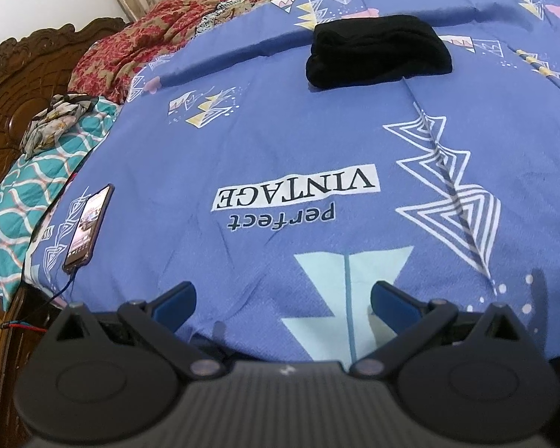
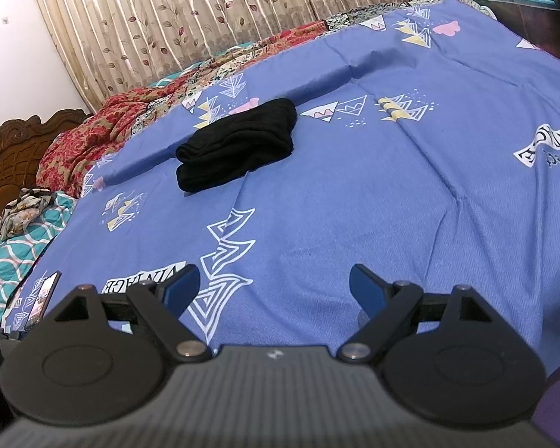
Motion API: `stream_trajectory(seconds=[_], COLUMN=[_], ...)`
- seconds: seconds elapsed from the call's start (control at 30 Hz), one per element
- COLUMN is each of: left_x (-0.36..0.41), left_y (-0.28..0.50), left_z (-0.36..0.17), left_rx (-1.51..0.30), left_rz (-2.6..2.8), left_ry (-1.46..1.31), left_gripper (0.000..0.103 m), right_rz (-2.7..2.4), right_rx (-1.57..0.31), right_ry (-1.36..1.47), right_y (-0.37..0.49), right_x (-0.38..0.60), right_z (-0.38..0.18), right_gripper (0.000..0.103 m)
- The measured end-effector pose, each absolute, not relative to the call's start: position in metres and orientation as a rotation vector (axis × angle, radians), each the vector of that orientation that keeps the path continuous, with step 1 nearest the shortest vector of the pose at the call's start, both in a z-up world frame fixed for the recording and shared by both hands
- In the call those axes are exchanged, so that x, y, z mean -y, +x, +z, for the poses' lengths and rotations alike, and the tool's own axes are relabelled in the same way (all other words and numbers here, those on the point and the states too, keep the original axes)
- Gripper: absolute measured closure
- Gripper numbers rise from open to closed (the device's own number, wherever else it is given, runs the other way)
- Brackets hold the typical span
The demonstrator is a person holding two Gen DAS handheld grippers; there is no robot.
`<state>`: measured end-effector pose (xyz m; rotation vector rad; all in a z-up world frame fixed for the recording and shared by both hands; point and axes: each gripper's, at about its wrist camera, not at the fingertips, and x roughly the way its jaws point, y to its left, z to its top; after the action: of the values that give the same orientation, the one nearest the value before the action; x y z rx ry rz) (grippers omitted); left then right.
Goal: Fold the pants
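Blue printed bedsheet (image 1: pixel 265 142) reads "perfect VINTAGE" just ahead of left tongs (image 1: pixel 283 296). Both tongs, incl. right (image 2: pixel 274 288), gape empty. Folded black pants (image 1: pixel 379 50) lie well ahead; bare sheet between.

Phone (image 1: pixel 89 224) on blue patterned bedsheet (image 1: pixel 280 130), red quilt (image 1: pixel 130 48) beyond.

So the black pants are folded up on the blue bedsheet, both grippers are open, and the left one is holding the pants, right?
Not quite. The left gripper holds nothing: in the left wrist view its jaws stand open over bare blue bedsheet, well short of the black pants. The rest is right; the right gripper is open too.
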<state>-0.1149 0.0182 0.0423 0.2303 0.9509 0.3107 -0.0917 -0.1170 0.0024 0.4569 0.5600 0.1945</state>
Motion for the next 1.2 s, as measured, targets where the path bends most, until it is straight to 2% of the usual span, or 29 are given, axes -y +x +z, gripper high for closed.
stream_trajectory(seconds=[1.2], left_x=[-0.0186], left_y=[-0.1129], left_z=[0.0395], left_rx=[-0.965], left_rz=[0.325], left_ry=[0.253], left_gripper=[0.000], right_rz=[0.195], right_rx=[-0.560], right_ry=[0.456], right_y=[-0.0922], right_x=[0.1152], right_z=[0.0007], right_gripper=[0.014])
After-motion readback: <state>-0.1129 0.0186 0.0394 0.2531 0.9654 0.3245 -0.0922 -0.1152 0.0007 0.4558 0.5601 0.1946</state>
